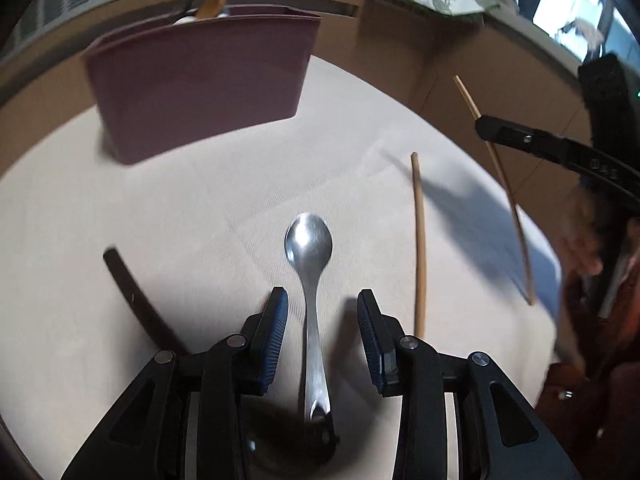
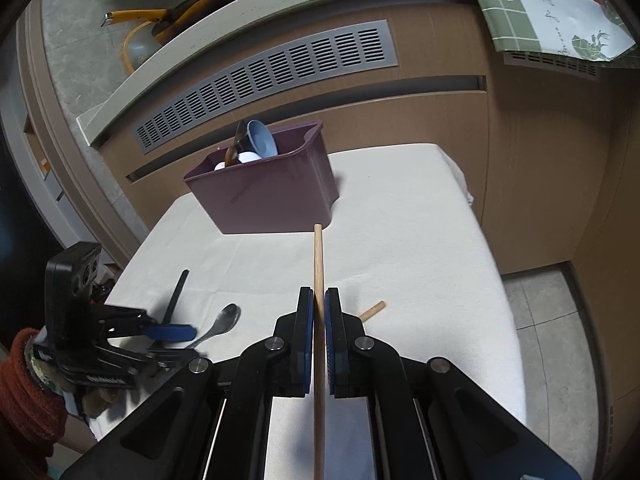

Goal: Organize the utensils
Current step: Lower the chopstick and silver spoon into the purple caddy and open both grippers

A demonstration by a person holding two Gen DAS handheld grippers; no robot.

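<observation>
Over white cloth, left gripper (image 1: 322, 316) fingers apart astride spoon (image 1: 310, 248), seemingly untouched, right gripper (image 2: 319, 308) pinching chopstick (image 2: 319, 264).

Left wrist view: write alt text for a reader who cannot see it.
The open left gripper straddles the handle of a metal spoon lying on a white cloth. A purple bin stands behind; a wooden chopstick lies to the right.
</observation>
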